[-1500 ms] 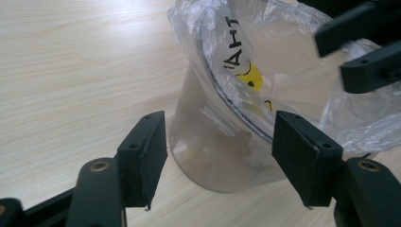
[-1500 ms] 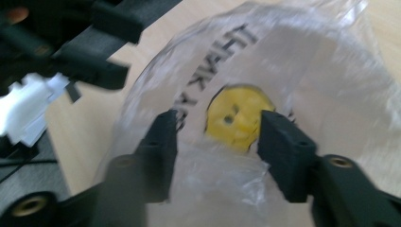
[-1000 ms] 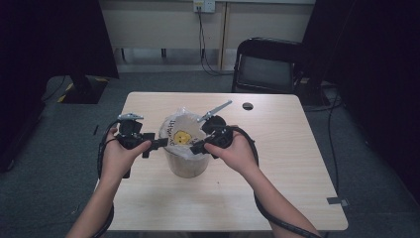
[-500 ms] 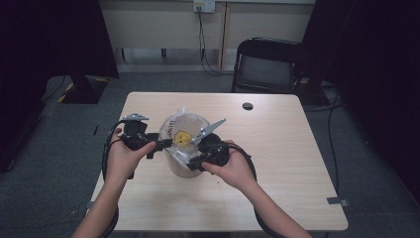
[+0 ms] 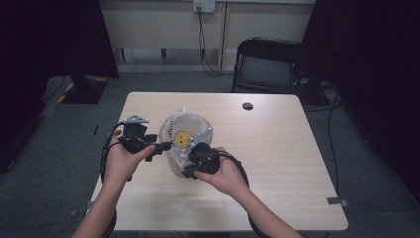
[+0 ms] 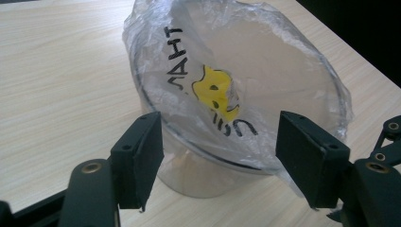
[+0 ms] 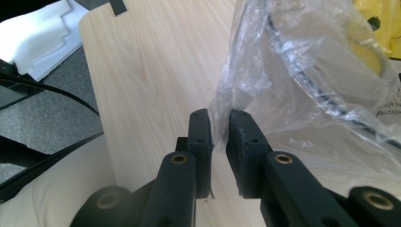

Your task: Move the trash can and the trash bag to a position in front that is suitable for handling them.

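Container: clear round plastic tub [image 5: 184, 148] lined with a crinkly transparent bag [image 7: 302, 80], standing on the pale wooden desk [image 5: 287, 163], a yellow piece [image 6: 218, 91] inside.
Right claw [image 7: 218, 135]: has swung from the tub's rim down to its near side, now pinched together on a fold of the bag.
Left claw [image 6: 220, 163]: jaws wide apart, framing the tub's rim, gripping nothing.
Meaning: probably the liner is getting tugged over or off the rim next.
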### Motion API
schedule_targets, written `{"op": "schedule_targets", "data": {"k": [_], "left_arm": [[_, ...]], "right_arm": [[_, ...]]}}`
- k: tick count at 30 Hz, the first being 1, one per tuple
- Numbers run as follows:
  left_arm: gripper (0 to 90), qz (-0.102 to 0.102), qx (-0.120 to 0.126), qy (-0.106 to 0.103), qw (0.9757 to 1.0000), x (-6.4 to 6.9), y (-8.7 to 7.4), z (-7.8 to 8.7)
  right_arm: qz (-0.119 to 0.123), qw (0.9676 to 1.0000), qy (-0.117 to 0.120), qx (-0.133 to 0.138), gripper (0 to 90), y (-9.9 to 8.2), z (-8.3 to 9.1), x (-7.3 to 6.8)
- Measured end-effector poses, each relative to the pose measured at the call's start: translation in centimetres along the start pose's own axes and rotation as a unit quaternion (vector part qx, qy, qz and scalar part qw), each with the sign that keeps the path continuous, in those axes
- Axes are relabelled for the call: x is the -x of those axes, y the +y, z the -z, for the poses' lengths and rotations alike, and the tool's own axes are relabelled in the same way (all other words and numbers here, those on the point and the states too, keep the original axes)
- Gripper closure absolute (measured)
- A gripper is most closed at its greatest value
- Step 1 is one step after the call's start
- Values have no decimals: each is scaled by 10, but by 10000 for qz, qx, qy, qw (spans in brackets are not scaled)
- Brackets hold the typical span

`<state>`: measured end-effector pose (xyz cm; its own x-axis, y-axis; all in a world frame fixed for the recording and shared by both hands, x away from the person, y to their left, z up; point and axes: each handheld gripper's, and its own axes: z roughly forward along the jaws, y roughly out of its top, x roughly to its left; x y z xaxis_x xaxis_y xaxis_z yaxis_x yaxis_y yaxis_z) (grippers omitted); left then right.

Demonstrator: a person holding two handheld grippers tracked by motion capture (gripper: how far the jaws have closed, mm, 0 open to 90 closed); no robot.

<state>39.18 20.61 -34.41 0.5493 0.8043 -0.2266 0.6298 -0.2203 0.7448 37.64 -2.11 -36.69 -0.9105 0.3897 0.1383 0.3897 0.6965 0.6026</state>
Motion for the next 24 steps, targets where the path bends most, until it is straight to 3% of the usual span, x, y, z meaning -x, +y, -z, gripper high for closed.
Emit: {"op": "schedule_targets", "data": {"k": [8, 12, 18, 24], "left_arm": [[327, 263, 49, -143, 9995, -9, -12, -1], [327, 215, 37, -242, 9995, -8, -15, 3], [340, 240, 21, -411, 9989, -3, -23, 8], [342, 245, -19, -454, 9987, -1, -25, 7]], "right_arm": [[50, 10000, 3, -71, 775, -3, -14, 2], [4, 10000, 32, 13, 744, 1, -14, 0], [152, 9998, -13, 140, 668, 13, -7, -12], [351, 9993, -43, 127, 605, 23, -8, -22]]}}
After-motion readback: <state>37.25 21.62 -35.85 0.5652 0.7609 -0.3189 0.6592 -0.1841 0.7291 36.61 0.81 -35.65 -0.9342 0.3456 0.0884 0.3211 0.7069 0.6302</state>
